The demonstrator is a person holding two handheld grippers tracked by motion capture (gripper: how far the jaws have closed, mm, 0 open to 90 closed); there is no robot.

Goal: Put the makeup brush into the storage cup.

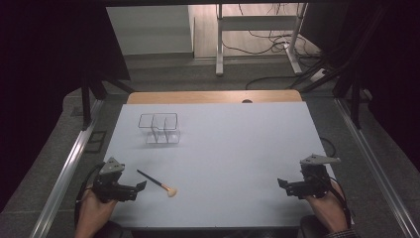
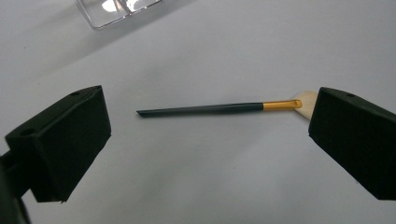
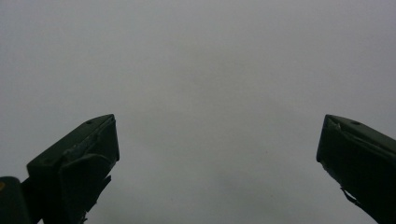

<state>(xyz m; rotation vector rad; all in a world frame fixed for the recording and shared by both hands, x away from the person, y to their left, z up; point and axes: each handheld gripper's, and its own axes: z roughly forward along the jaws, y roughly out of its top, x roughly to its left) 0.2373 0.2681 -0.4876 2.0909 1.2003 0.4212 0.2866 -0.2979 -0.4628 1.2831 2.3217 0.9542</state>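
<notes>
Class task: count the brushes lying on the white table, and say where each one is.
1: a brush lies flat near the table's front left, just beyond the open left gripper; nothing seems to hide another.

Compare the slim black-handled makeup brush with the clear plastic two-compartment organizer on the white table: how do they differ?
The black-handled makeup brush lies flat near the left gripper; the clear plastic organizer stands upright farther back. The brush is thin, opaque, with a gold ferrule and pale bristles; the organizer is boxy, see-through and larger. Both rest on the white table, untouched.
</notes>
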